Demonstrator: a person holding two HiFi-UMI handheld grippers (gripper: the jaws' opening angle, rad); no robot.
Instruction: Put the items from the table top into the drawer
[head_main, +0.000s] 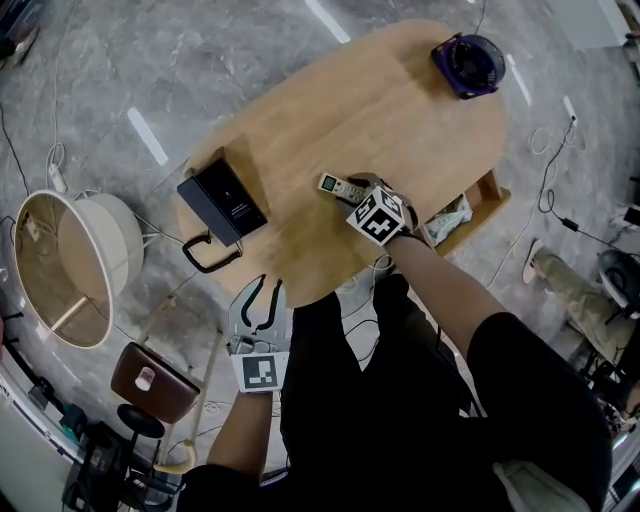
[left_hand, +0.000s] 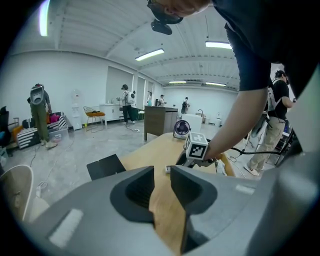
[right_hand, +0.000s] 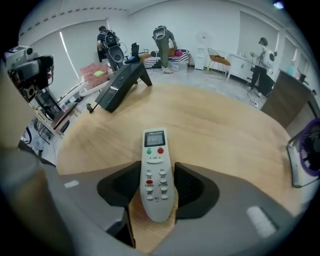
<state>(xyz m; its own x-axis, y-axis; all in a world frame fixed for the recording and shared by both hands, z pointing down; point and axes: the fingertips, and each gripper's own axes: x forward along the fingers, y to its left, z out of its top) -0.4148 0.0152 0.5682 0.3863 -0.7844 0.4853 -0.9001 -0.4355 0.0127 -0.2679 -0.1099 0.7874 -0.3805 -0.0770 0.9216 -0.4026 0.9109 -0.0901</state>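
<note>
A white remote control (head_main: 335, 186) (right_hand: 156, 170) lies near the middle of the oval wooden table (head_main: 400, 110). My right gripper (head_main: 356, 192) (right_hand: 156, 187) is shut on the remote's lower half, one jaw pressed to each side; the screen end sticks out in front. My left gripper (head_main: 266, 296) (left_hand: 162, 184) hovers just off the table's near edge. It is open by a narrow gap with nothing in it. An open wooden drawer (head_main: 482, 214) juts from the table's right side and holds a pale packet (head_main: 450, 217).
A black box (head_main: 222, 200) (right_hand: 122, 84) with a looped black cable sits at the table's left end. A purple desk fan (head_main: 468, 64) (right_hand: 306, 159) stands at the far end. A white lampshade (head_main: 75, 265) and a brown stool (head_main: 152, 381) are on the floor to the left.
</note>
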